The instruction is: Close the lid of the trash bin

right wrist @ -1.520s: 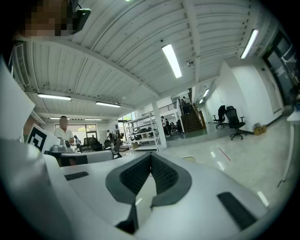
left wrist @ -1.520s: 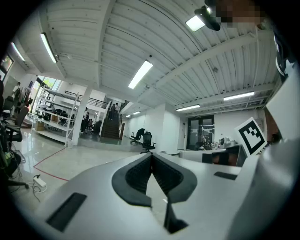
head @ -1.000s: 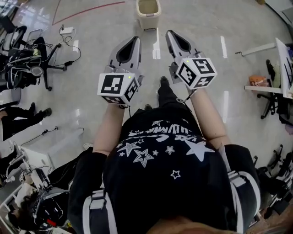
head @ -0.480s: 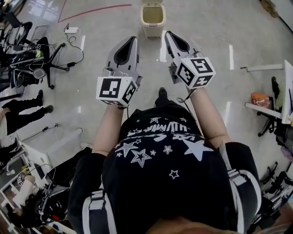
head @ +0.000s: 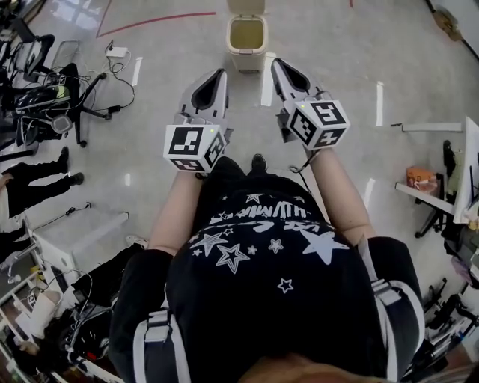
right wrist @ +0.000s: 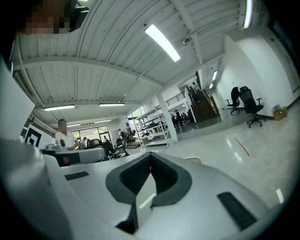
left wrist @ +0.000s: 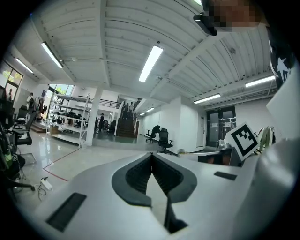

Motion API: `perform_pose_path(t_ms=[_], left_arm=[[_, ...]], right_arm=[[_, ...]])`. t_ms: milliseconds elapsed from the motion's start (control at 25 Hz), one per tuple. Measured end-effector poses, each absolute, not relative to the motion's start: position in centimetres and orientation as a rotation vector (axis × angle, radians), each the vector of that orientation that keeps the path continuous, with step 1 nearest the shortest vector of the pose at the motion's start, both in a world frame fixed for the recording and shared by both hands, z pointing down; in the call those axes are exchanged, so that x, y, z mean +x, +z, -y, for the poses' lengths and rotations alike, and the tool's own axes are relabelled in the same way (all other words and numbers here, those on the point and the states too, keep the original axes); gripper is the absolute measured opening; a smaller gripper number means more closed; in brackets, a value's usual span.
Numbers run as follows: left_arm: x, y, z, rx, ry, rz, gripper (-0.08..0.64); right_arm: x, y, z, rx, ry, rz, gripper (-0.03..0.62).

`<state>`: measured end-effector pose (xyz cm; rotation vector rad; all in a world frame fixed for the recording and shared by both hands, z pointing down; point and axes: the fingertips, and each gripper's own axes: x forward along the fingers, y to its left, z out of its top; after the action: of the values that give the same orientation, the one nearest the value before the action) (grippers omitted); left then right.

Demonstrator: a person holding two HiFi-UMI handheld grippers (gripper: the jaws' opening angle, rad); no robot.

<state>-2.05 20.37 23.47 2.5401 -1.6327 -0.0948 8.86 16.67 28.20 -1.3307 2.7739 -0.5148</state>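
Pointing at the open trash bin (head: pixel 245 39), both hand-held grippers (head: pixel 220 74) (head: pixel 278 63) sit closed.

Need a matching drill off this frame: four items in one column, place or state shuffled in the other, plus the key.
Items
1. trash bin
2. left gripper
3. white power strip
4. orange packet

Place or state
A. on a white surface at the right edge of the head view
B. jaws together, nothing between them
C. on the floor ahead of both grippers, lid up
D. on the floor, upper left of the head view

Pairs: 1-C, 2-B, 3-D, 4-A
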Motion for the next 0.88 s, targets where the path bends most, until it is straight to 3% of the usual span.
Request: perform_pose_path(t_ms=[440, 880], left_arm=[[-3.0, 24.5, -15.3, 2.539, -0.097, 1.583, 0.012], [-5.8, 25.0, -3.8, 2.590, -0.063, 1.510, 0.011]], right_arm=[[9.5, 29.6, -12.9, -1.422, -0.544, -2.736, 0.006], [7.4, 30.2, -2.1, -1.524, -0.545, -2.706, 0.006]])
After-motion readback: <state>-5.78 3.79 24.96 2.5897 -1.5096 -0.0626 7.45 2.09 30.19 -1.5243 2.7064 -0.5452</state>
